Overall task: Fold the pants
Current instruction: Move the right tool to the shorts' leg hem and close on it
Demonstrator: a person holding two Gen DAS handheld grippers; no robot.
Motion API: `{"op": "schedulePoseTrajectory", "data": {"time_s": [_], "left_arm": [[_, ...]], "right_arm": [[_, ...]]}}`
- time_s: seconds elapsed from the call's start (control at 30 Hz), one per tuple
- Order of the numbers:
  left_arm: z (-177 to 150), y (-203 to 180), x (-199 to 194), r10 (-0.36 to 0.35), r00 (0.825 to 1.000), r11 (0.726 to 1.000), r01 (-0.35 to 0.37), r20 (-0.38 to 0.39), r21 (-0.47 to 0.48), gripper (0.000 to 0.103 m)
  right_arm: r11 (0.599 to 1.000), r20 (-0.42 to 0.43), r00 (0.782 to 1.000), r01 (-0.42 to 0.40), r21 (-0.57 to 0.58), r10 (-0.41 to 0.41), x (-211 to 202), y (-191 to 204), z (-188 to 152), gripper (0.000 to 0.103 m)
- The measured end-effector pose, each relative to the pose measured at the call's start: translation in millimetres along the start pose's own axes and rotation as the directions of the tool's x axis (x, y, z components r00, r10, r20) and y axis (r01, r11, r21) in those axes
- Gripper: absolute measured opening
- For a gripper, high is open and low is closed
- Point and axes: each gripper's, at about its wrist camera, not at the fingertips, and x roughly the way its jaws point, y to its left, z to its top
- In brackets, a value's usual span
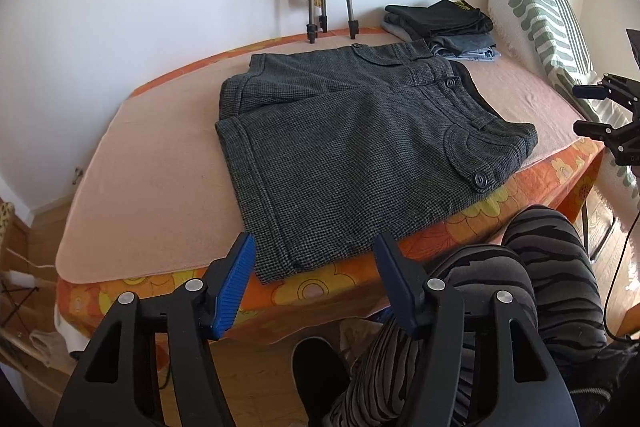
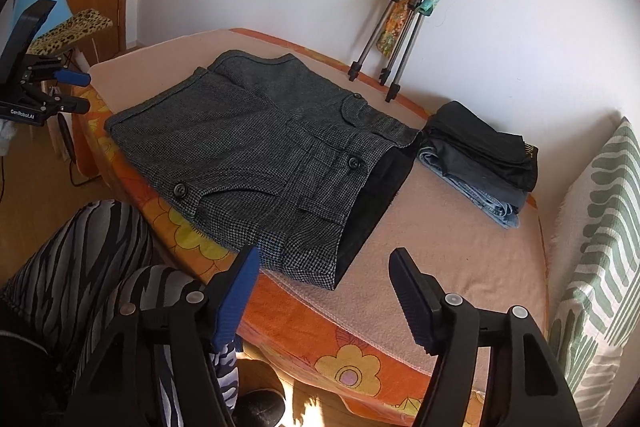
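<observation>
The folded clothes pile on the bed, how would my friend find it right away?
Start at the bed with the pink cover. At its far side, between the spread-out gray checked pants and the green-striped pillow, sits the folded clothes pile. It alone is stacked: black on top, blue denim underneath.

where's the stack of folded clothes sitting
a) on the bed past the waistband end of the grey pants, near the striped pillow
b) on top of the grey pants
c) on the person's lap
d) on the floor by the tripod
a: the stack of folded clothes rests on the bed, apart from the grey pants, beyond their waistband and near the striped pillow.
</observation>
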Motion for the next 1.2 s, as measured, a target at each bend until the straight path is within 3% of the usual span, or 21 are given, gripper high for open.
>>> {"op": "schedulePoseTrajectory", "data": {"time_s": [0.2,0.4,0.6,0.73,0.8,0.93,1.0,1.2], "left_arm": [[-6.3,1.3,19.1,-0.062,0.996,0.997,0.065,-0.069,0.049,0.051],[-5.2,2.6,32.6,-0.057,0.993,0.992,0.068,-0.108,0.104,0.051],[-2.1,6.9,49.3,-0.093,0.986,0.99,0.107,-0.14,0.096,0.051],[-0.8,3.8,52.4,-0.09,0.986,0.984,0.11,-0.144,0.142,0.051],[-0.1,0.8,51.6,-0.083,0.987,0.979,0.107,-0.141,0.173,0.051],[2.6,0.0,52.0,-0.1,0.986,0.974,0.125,-0.136,0.188,0.052],[4.2,-1.0,53.9,-0.115,0.984,0.971,0.14,-0.133,0.195,0.052],[1.9,-17.0,57.1,-0.14,0.979,0.946,0.176,-0.146,0.272,0.053]], "right_arm": [[0.983,-0.077,0.994,-0.094,-0.161,0.082,32.7,17.4,2.3,0.061],[0.933,-0.154,0.98,-0.166,-0.318,0.122,60.3,34.2,3.6,0.061],[0.895,-0.207,0.972,-0.189,-0.404,0.112,87.9,44.9,3.3,0.057],[0.868,-0.236,0.968,-0.189,-0.459,0.086,99.9,49.7,-2.7,0.056],[0.853,-0.25,0.966,-0.185,-0.488,0.066,103.8,51.7,-5.3,0.044],[0.862,-0.252,0.964,-0.194,-0.468,0.08,102.1,44.9,3.9,0.035],[0.876,-0.229,0.97,-0.179,-0.448,0.081,99.3,38.3,12.1,0.023],[0.917,-0.178,0.979,-0.157,-0.368,0.096,91.7,15.8,37.8,0.021]]}}
